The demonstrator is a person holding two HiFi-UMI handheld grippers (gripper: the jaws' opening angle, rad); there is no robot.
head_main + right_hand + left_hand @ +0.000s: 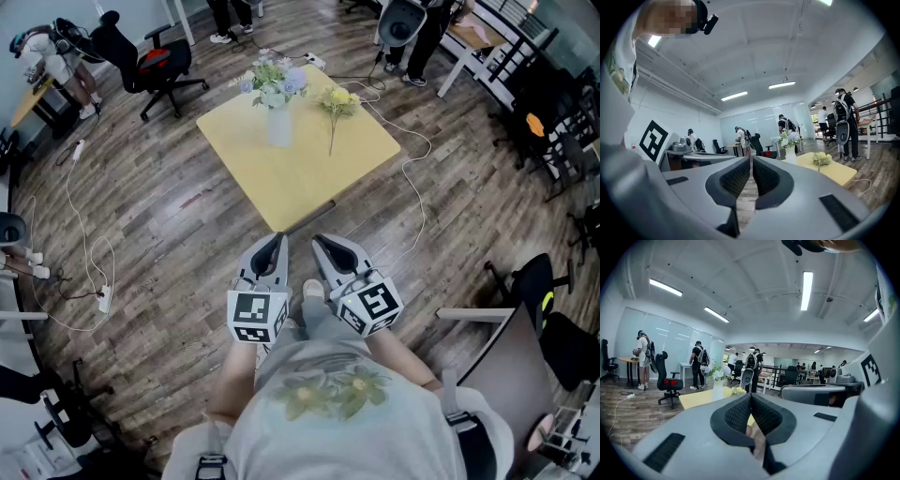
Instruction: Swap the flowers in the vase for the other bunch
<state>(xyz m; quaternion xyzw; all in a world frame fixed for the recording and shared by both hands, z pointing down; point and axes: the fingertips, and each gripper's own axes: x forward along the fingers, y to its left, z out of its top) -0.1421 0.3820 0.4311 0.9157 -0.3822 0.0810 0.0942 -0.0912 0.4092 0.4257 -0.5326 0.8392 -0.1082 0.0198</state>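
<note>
A white vase (278, 127) with pale white and blue flowers (274, 82) stands on the far part of a square yellow table (291, 178). A yellow bunch (337, 101) lies flat on the table to the vase's right, stem toward me. Both grippers are held close to my body, well short of the table. The left gripper (277, 241) is shut and empty, and so is the right gripper (320, 243). In the left gripper view, vase (717, 389) and yellow bunch (737, 391) show far beyond the closed jaws. The right gripper view shows vase (790, 153) and yellow bunch (820, 159) to the right.
A black office chair with a red seat (155, 61) stands left of the table. White cables (84, 244) and a power strip (105, 298) lie on the wooden floor at the left; another cable (412, 178) runs right of the table. People stand at the back. Dark chairs (544, 309) stand at the right.
</note>
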